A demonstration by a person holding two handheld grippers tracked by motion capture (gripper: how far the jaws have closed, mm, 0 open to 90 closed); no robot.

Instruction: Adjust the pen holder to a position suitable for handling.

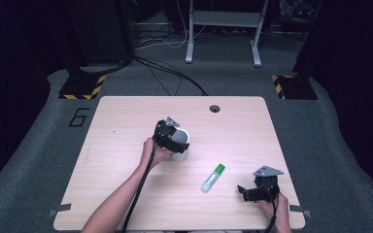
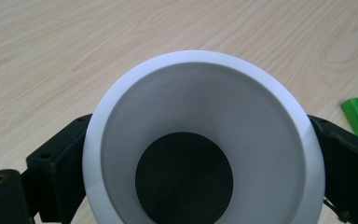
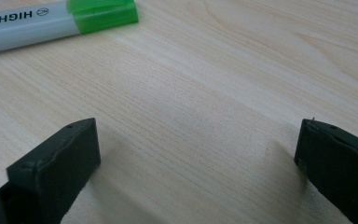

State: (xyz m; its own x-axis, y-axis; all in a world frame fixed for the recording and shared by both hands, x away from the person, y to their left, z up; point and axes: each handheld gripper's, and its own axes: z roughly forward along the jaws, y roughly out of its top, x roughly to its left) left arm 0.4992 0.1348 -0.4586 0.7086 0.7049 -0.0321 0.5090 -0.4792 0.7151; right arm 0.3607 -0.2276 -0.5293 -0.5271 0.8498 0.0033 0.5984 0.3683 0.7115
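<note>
Count on the worktop [image 1: 126,121]: one white cup [image 1: 180,144], one highlighter [image 1: 213,177], two claws. I read the cup near worktop centre, upright, mouth open toward the camera in the left gripper view. My left claw [image 1: 171,141] sits clamped on the cup [image 2: 200,140], one black jaw pressing each side of its wall. The highlighter, grey barrel with green cap [image 3: 103,11], lies flat at about 4 o'clock from the cup, apart from it. My right claw [image 1: 250,190] hovers low near the worktop's 5 o'clock corner, jaws spread wide over bare wood, just beside the highlighter [image 3: 58,21], not touching it.
</note>
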